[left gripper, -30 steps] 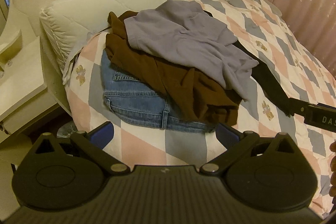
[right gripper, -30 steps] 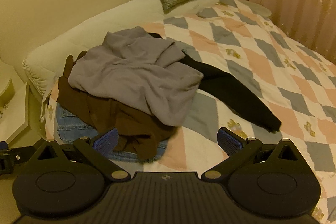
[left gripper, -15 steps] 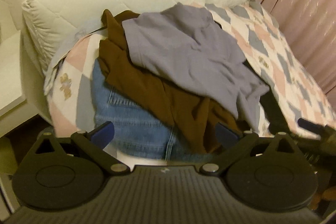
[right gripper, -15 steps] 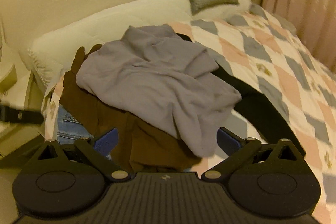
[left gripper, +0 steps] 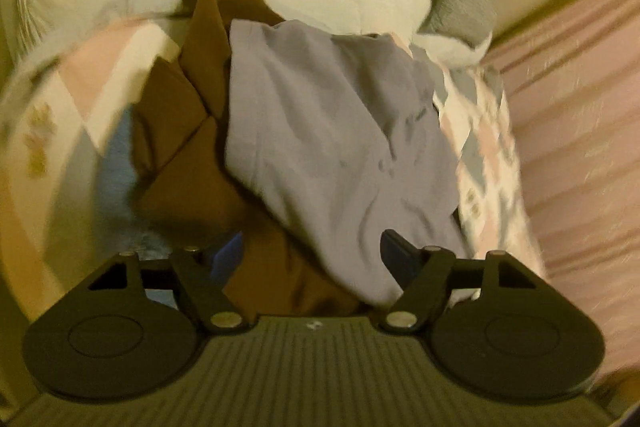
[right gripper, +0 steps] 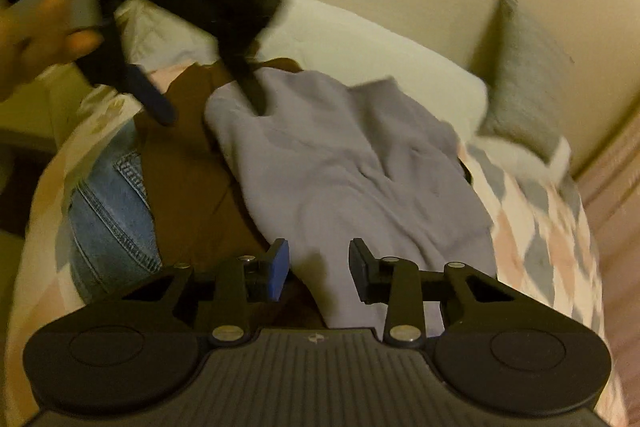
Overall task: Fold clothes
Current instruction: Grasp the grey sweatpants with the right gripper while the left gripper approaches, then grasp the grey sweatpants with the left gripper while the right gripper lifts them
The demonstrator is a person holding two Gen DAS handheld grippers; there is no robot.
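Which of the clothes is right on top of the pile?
The grey top is. It lies spread over the brown garment, and the blue jeans peek out at the bottom, under the brown one.

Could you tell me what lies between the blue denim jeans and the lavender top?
A rumpled brown garment lies between the blue denim jeans and the lavender top, clearest in the right wrist view.

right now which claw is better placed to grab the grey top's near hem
Right. The right claw is half closed around the grey top at its near hem; the left claw is wider open at another edge.
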